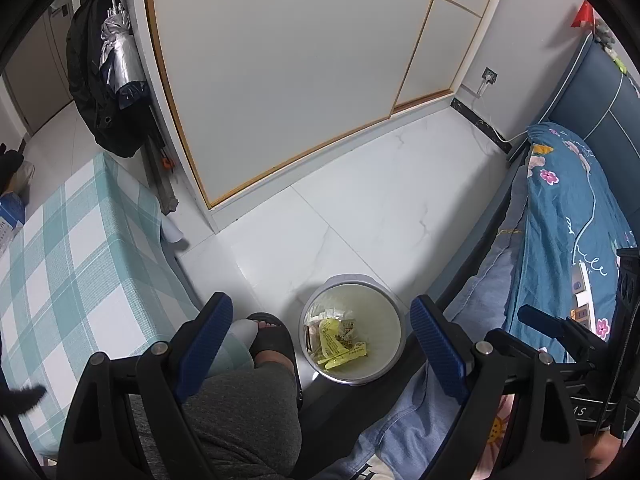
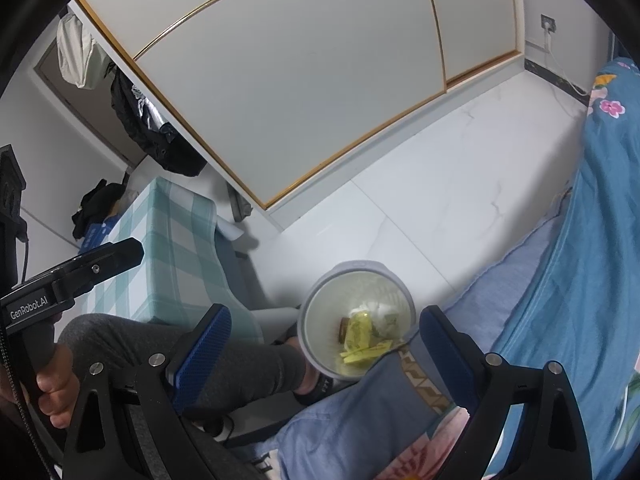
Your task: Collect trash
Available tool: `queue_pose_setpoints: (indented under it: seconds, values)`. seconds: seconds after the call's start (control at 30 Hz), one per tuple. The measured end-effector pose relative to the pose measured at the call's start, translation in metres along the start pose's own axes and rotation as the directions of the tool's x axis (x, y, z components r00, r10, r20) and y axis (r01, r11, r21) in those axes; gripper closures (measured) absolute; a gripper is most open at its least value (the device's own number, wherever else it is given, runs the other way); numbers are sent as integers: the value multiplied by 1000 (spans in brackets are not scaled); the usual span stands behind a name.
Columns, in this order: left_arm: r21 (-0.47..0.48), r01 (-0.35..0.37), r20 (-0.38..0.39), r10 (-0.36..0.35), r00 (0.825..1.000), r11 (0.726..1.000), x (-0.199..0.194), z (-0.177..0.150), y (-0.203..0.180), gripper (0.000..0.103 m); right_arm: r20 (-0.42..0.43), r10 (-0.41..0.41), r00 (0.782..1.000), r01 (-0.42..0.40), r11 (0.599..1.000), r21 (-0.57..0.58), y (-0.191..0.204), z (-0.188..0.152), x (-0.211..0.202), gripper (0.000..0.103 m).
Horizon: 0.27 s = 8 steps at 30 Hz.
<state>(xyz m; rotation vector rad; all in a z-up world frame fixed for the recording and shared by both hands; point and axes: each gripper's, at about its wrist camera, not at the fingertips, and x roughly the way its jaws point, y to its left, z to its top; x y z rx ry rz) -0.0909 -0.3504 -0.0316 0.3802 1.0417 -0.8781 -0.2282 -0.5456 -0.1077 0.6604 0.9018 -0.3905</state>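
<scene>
A small grey round trash bin (image 1: pixel 394 308) (image 2: pixel 314 300) stands on the white floor between the person's foot and the bed. Inside lie yellow wrappers (image 1: pixel 336 344) (image 2: pixel 362 344), white crumpled paper (image 2: pixel 380 312) and a brown scrap. My left gripper (image 1: pixel 322 336) hangs above the bin with its blue pads wide apart and nothing between them. My right gripper (image 2: pixel 324 340) is also open and empty, high over the bin. The left gripper's black body (image 2: pixel 72 276) and the hand holding it show at the left of the right wrist view.
A table with a teal checked cloth (image 1: pixel 80 260) (image 2: pixel 172 248) stands on the left. A bed with a blue floral quilt (image 1: pixel 568 208) (image 2: pixel 600 240) runs along the right. A white sliding wardrobe (image 1: pixel 288 64) faces me. The person's grey-trousered leg (image 1: pixel 240 416) and black slipper (image 1: pixel 276 340) are beside the bin.
</scene>
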Motion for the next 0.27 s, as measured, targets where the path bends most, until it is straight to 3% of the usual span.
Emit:
queue_pose_setpoints:
  seconds: [0.27]
  values:
    - [5,8,25,-9,1000,1000,-4,1,1,15,1,-1,1000,1,1000,-1,1,0,0,7]
